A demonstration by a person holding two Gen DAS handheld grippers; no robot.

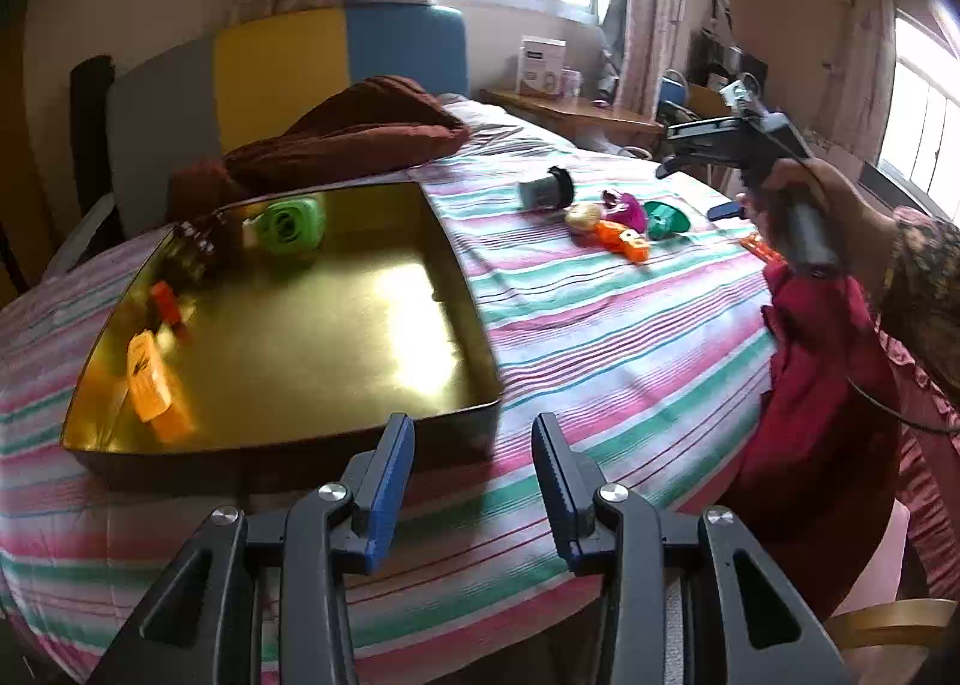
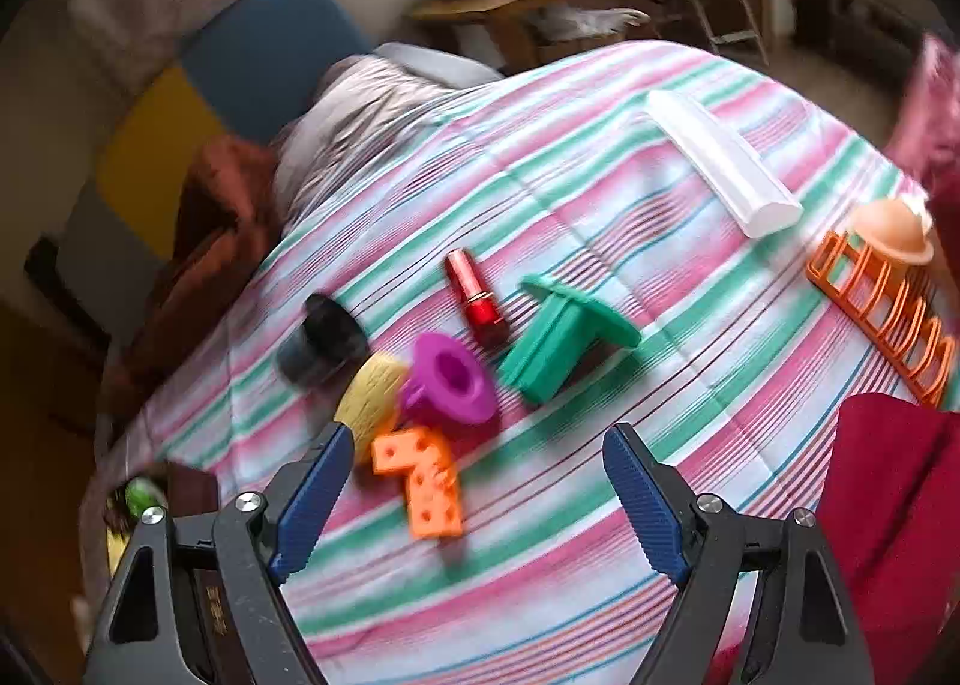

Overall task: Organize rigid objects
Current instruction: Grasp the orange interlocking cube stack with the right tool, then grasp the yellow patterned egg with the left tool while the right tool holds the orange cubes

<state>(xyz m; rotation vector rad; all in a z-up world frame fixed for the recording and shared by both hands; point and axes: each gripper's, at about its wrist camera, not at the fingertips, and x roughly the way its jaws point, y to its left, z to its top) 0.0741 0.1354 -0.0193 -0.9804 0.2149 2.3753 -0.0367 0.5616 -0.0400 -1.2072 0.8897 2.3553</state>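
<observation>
The sorting looks partly done, with the larger share still ahead. A shallow gold tray (image 1: 456, 289) sits on the striped bed cover (image 1: 600, 337), and a few things already lie in it: a green round toy (image 1: 288, 223) at the tray's far edge, a dark piece just beside it that is too blurred to identify, a small red-orange block (image 1: 165, 304) and an orange box (image 1: 150, 379) along the tray's left wall. Most of the tray floor is bare.

Outside the tray, on its right, a cluster is still loose on the cover: a black-capped jar (image 2: 321, 346), a yellow ball (image 2: 369, 397), a purple funnel-shaped piece (image 2: 447, 379), an orange pegged block (image 2: 420, 481), a green flanged piece (image 2: 564, 343) and a red lipstick (image 2: 477, 295). Farther from the tray lie a white long case (image 2: 720, 162), an orange rack (image 2: 882, 319) and a peach dome-shaped toy (image 2: 894, 232) touching the rack's far end. All of these, I judge, remain to be moved.

The left gripper (image 1: 474, 481) hovers near the tray's front right corner, fingers parted with nothing between them. The right gripper (image 2: 474, 499) is spread wide and empty above the loose cluster, the orange pegged block lying between its fingertips in that view; from the other camera it is seen held in a hand (image 1: 798, 193) beyond the cluster from the tray. A pick from that cluster seems the likely next step.
</observation>
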